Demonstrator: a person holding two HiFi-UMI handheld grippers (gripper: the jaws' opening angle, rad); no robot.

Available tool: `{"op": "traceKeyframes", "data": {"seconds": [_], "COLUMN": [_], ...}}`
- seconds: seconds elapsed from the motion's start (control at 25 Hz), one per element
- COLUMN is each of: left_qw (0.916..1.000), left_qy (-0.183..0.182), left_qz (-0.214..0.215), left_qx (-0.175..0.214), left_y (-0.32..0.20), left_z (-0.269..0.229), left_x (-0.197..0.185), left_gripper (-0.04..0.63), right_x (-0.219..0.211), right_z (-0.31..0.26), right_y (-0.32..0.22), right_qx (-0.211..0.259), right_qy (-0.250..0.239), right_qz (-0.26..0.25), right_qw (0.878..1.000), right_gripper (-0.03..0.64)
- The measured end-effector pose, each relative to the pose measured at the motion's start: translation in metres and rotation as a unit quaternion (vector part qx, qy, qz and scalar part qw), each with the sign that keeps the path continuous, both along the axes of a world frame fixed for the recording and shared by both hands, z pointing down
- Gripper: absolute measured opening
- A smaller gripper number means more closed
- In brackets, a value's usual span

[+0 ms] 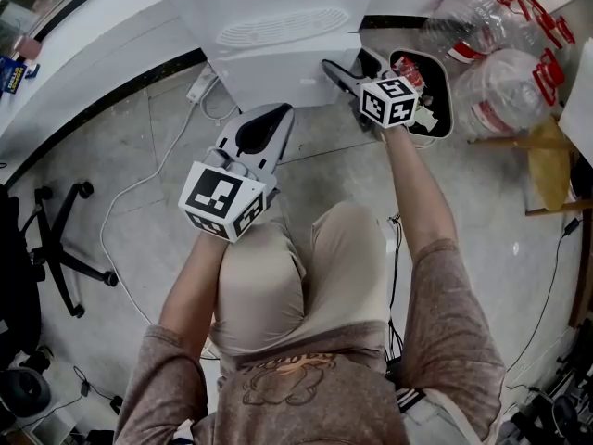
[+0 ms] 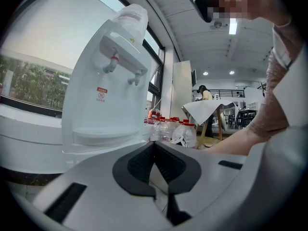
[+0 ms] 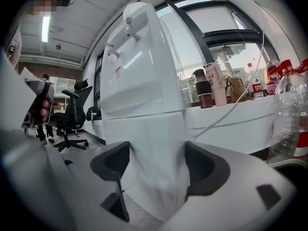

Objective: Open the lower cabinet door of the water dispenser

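The white water dispenser [image 1: 278,26] stands on the floor at the top of the head view, with its lower cabinet [image 1: 278,77] facing me. In the right gripper view the cabinet door [image 3: 144,143] fills the space ahead. My right gripper [image 1: 350,63] [image 3: 159,162] is open at the cabinet's right front corner, and that corner edge lies between the jaws. Whether the pads [image 3: 113,165] touch it is unclear. My left gripper [image 1: 276,111] [image 2: 154,146] hangs in front of the cabinet, a little short of it. It is shut with nothing held, and the dispenser [image 2: 103,105] shows to its left.
Several clear plastic bottles with red caps [image 1: 500,72] lie right of the dispenser, next to a black-rimmed bin [image 1: 443,100]. A power strip with a white cable [image 1: 202,83] lies at the left. An office chair base [image 1: 65,248] stands far left. A wooden table leg [image 1: 551,165] is at the right.
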State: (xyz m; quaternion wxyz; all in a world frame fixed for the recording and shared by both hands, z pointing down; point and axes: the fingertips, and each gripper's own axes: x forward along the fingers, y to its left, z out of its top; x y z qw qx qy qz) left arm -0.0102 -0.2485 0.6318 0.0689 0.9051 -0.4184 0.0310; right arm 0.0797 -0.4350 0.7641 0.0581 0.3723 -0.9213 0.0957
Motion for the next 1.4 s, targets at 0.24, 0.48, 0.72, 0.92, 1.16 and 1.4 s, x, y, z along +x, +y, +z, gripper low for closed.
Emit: {"op": "traceKeyframes", "data": {"seconds": [0.24,0.48,0.72,0.92,1.16,1.4], "left_qw": [1.0000,0.9999,0.9998,0.9999,0.9999,0.9999], "left_qy": [0.007,0.010,0.014,0.010,0.011,0.011], "left_qz": [-0.006,-0.008,-0.012,-0.005,-0.003,-0.008], "left_qx": [0.003,0.010,0.009,0.007,0.009,0.008], "left_y": [0.015,0.030,0.035,0.038,0.044,0.050], "left_z": [-0.006,-0.013,-0.014,-0.011,-0.014,-0.017], "left_x": [-0.002,-0.005,-0.005,0.002,0.007,0.002], "left_gripper": [0.012,0.013,0.013,0.014,0.012,0.013], "right_x": [0.005,0.009,0.011,0.012,0.011,0.008], "right_z": [0.001,0.002,0.003,0.005,0.005,0.005], "right_y": [0.020,0.041,0.066,0.088,0.106,0.131], "right_qx": [-0.001,-0.005,-0.006,-0.008,-0.004,0.002], "right_qy": [0.018,0.019,0.028,0.038,0.053,0.057], "right_qz": [0.001,0.017,0.011,-0.001,-0.010,-0.036], "right_qw": [1.000,1.000,1.000,0.999,0.999,0.998], "right_gripper": [0.339,0.318,0.283,0.244,0.217,0.189]}}
